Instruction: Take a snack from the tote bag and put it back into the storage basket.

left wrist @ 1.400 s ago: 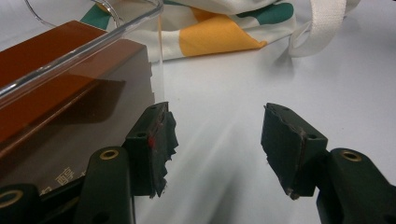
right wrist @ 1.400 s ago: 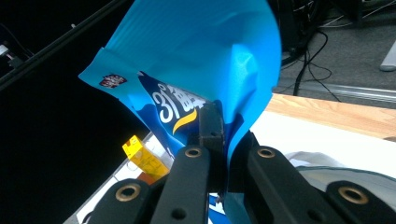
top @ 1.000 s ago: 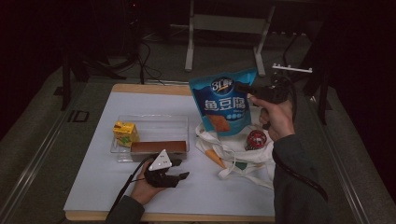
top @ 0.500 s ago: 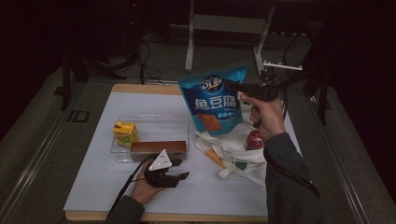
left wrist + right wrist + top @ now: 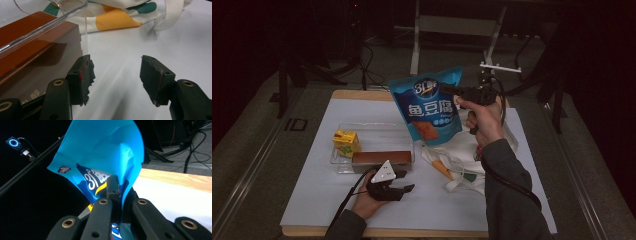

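Sitting in a dark room among stands and cables: white tabletop [image 5: 327,195] with a wooden edge at the far side.

Lying crumpled toward the right of it: cloth bag [image 5: 464,157], white with orange and green patches, its strap looping out over the bare surface in the left gripper view.

Hanging in the air above the far middle of the tabletop, clear of everything below: blue snack pouch [image 5: 429,107], printed face turned toward the high camera, lower edge dangling over the gap between the clear tray and the cloth bag.

Resting left of centre: clear tray [image 5: 404,131], holding a long brown box [image 5: 381,157] along its near wall and a small yellow carton [image 5: 346,141] at its left end.

Pinching the pouch's top right corner, held up by the raised hand: right tongs [image 5: 447,90], clamped together on the blue film, as seen up close in the right gripper view.

Lying low on the tabletop just before the tray's near corner: left tongs [image 5: 115,75], standing apart, gripping nothing, one pad [image 5: 83,77] just beside the brown box behind the tray wall.
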The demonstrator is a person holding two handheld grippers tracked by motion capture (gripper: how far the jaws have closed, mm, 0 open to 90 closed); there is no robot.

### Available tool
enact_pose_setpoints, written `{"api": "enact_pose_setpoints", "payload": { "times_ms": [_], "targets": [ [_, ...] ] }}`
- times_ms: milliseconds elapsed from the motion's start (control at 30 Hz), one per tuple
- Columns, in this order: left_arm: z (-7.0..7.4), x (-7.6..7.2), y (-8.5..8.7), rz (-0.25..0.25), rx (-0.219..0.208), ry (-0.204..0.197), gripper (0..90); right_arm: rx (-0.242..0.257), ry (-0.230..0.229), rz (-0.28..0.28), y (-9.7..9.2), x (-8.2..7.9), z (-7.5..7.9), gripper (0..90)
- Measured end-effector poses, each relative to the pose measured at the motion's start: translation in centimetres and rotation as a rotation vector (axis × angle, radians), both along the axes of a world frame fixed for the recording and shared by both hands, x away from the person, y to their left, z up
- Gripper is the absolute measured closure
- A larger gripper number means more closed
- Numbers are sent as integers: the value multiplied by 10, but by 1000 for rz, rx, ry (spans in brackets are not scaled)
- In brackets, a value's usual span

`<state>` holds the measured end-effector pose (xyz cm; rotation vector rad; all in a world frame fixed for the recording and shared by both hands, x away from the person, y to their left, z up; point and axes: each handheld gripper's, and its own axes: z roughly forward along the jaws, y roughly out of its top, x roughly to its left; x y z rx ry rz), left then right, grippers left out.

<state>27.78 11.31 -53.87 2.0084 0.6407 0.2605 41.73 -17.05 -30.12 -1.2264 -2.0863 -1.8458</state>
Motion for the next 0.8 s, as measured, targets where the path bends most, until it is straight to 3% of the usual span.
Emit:
{"api": "enact_pose_setpoints", "payload": {
  "times_ms": [300, 800],
  "targets": [
    [0, 0, 0, -2, 3, -3, 426, 5, 2, 20, 25, 4, 1, 895],
    [0, -1, 1, -3, -4, -5, 425, 8, 29, 37, 66, 16, -10, 894]
  ]
}}
